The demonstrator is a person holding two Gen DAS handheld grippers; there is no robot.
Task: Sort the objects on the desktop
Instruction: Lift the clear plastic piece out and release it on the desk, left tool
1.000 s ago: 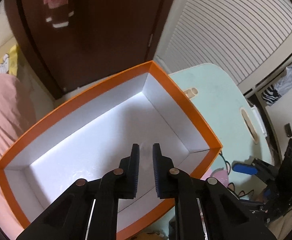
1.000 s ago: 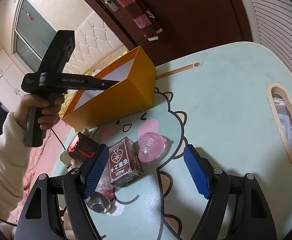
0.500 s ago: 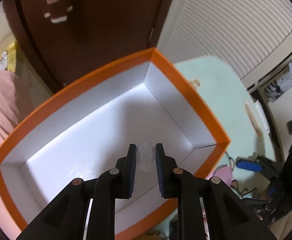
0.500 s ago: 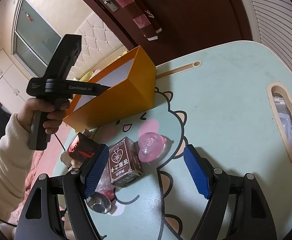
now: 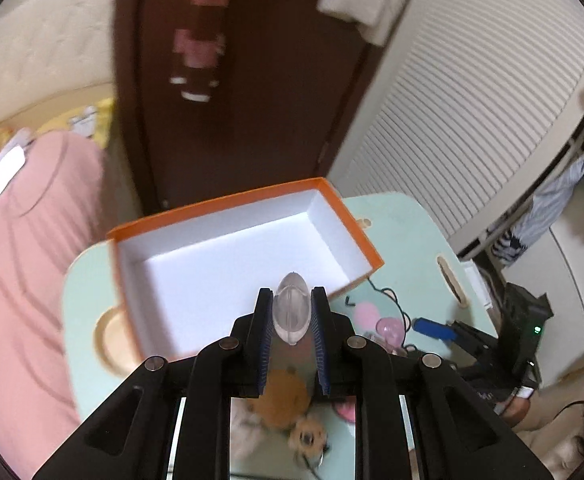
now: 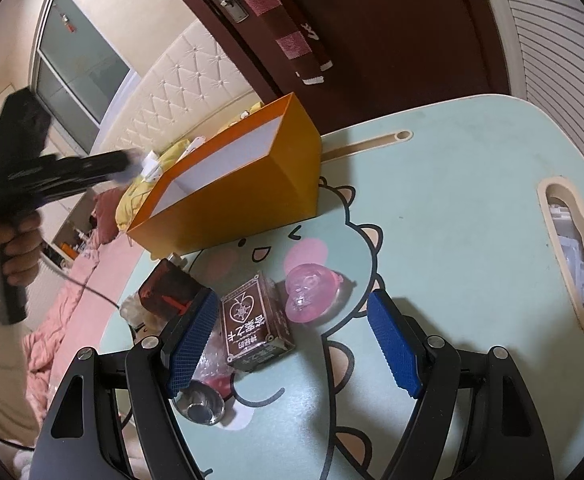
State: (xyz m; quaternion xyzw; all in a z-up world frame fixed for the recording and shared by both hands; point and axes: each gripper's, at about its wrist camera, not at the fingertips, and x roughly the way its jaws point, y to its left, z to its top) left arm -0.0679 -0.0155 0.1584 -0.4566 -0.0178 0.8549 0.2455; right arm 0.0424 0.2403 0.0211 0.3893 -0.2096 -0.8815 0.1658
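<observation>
We see clear plastic capsule (image 5: 292,307) clamped between left tool (image 5: 291,334) pads, held above near edge of orange box (image 5: 343,208). Box on mint cartoon surface (image 6: 451,184), white inside. Our right tool (image 6: 292,344) spread wide, gripping nothing, hovering over brown card box (image 6: 254,322). Pink heart-shaped case (image 6: 309,292) just beside card box, away from orange box. Small metal cup (image 6: 200,402) nearer us than card box, by right tool's left pad.
</observation>
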